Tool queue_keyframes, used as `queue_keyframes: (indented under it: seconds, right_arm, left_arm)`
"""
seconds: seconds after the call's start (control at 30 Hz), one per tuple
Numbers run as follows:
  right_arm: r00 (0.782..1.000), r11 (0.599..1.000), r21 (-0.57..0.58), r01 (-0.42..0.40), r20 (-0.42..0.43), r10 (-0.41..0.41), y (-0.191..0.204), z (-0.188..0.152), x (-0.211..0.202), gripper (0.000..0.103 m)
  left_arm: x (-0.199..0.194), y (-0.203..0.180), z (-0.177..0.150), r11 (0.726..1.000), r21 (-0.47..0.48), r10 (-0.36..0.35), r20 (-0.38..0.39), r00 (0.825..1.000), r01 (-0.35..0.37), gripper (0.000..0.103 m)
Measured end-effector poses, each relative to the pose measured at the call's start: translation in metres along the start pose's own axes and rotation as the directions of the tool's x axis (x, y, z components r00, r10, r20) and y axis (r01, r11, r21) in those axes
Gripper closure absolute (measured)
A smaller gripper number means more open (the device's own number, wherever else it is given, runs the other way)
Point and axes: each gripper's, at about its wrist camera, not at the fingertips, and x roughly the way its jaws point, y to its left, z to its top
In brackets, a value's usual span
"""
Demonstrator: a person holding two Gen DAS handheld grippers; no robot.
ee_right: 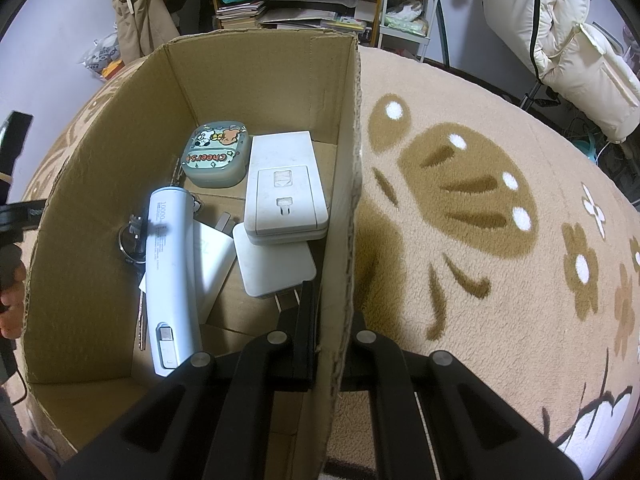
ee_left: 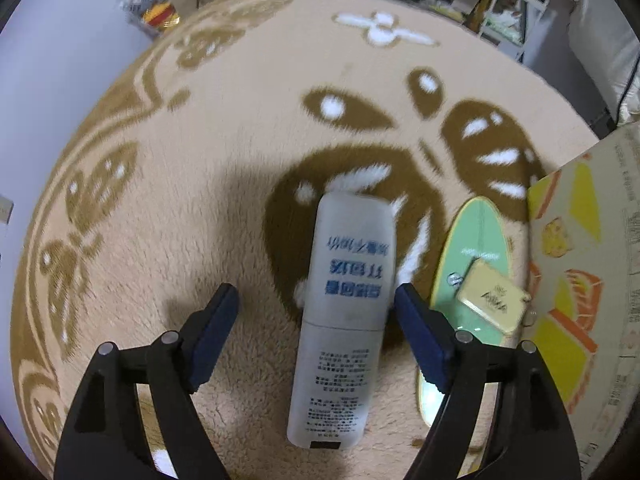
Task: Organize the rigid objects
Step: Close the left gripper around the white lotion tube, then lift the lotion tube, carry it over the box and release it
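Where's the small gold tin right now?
Left wrist view, lower right: the gold tin lies on the green oval mirror, beside the cardboard box.

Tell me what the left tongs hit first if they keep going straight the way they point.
Most likely the white bottle. It lies on the rug between the open left tongs, and the pads look clear of it on both sides. Depth is hard to judge, so the fingertips might reach the rug beside it at about the same time.
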Motion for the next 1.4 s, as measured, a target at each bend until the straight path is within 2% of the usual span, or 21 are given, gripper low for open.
queue_keyframes:
  seconds: [0.07,0.13,0.17,0.2,0.4,0.6,0.8,0.97,1.17,1.4]
  right_arm:
    - [1.0,1.0,0.001,-0.001,0.0,0.001,-0.001,0.0,0.0,0.096]
    - [1.0,1.0,0.001,-0.001,0.0,0.001,-0.001,0.0,0.0,0.096]
    - [1.0,1.0,0.002,0.0,0.0,0.0,0.0,0.0,0.0,0.096]
    - [1.0,1.0,0.001,0.0,0.0,0.0,-0.001,0.0,0.0,0.096]
    - [1.0,1.0,0.001,-0.001,0.0,0.001,0.0,0.0,0.0,0.096]
    - [1.0,1.0,0.001,-0.001,0.0,0.001,-0.001,0.0,0.0,0.096]
    - [1.0,1.0,0.001,-0.001,0.0,0.001,-0.001,0.0,0.0,0.096]
    - [1.0,1.0,0.001,-0.001,0.0,0.001,0.0,0.0,0.0,0.096]
    - [1.0,1.0,0.001,-0.001,0.0,0.001,0.0,0.0,0.0,0.096]
    - [1.0,1.0,0.002,-0.001,0.0,0.001,-0.001,0.0,0.0,0.096]
  left_arm:
    - [0.006,-0.001,-0.002,1.0,0.003,0.012,0.002,1.0,-0.012,0.023]
    - [0.007,-0.006,-0.004,0.999,0.025,0.036,0.011,0.999,-0.036,0.032]
    - [0.005,-0.008,-0.004,0.999,0.026,0.029,0.017,0.999,-0.03,0.045]
    - [0.002,-0.01,-0.005,0.999,0.029,0.033,0.024,0.999,-0.034,0.063]
    - [-0.012,-0.01,-0.005,0.998,0.018,0.053,0.054,0.997,-0.054,0.063]
    - [-0.056,-0.008,-0.008,0.997,-0.009,0.072,0.141,0.987,-0.072,0.063]
    - [-0.09,-0.018,-0.008,0.997,-0.001,0.075,0.191,0.979,-0.076,0.063]
    - [-0.124,-0.029,-0.009,0.998,0.01,0.055,0.249,0.967,-0.06,0.063]
    - [-0.166,-0.045,-0.01,0.999,0.038,0.001,0.325,0.946,-0.014,0.063]
    - [-0.188,-0.071,-0.013,0.996,0.074,-0.081,0.351,0.933,0.059,0.063]
